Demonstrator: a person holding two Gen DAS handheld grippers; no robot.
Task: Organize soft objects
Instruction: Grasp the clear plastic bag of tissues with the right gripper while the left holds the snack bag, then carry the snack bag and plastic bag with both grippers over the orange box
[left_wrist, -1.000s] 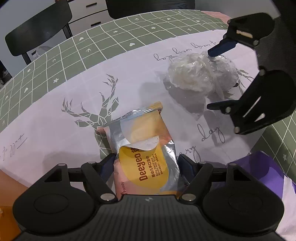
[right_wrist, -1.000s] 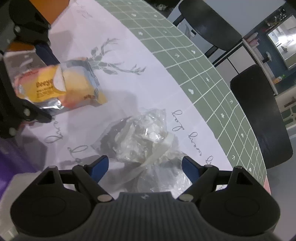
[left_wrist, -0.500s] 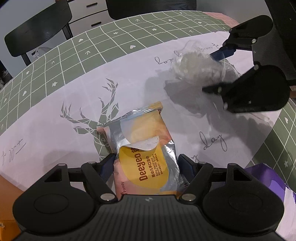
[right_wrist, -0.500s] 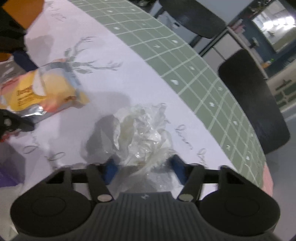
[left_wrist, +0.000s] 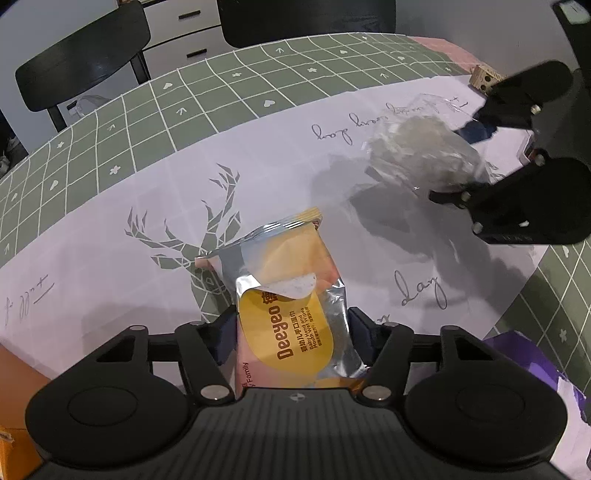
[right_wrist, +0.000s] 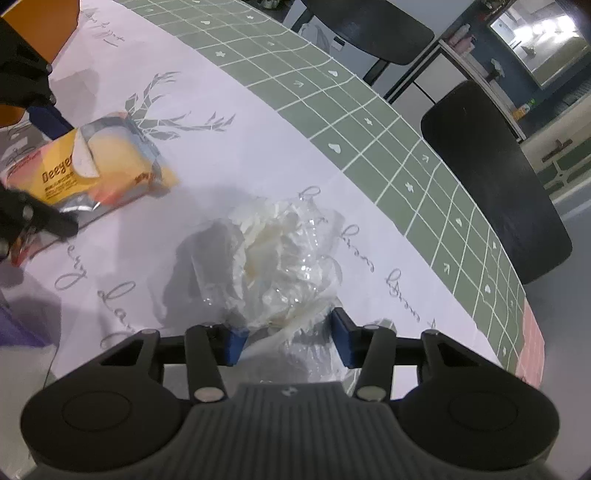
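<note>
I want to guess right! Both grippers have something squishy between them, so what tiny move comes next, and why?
Probably a small lift of both. The left gripper has just been closing and its pads now press the sides of the wipes pack, which looks to lie on the tablecloth. The right gripper has also just been closing and pinches the clear plastic bag. With both held, raising them seems the next step.

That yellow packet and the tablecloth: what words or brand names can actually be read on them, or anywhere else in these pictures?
"Deeyeo": brown letters on the yellow label of the wipes packet.
"Family": small print along the packet's pink edge.
"Baby Hand and Mouth Wet Wipes", roughly: tiny lines beside the brand, only partly legible; the Chinese characters next to them are too small to read.
"day": cursive script on the tablecloth; its other script lines are upside down and unclear.
Clear plastic bag: no text.
</note>
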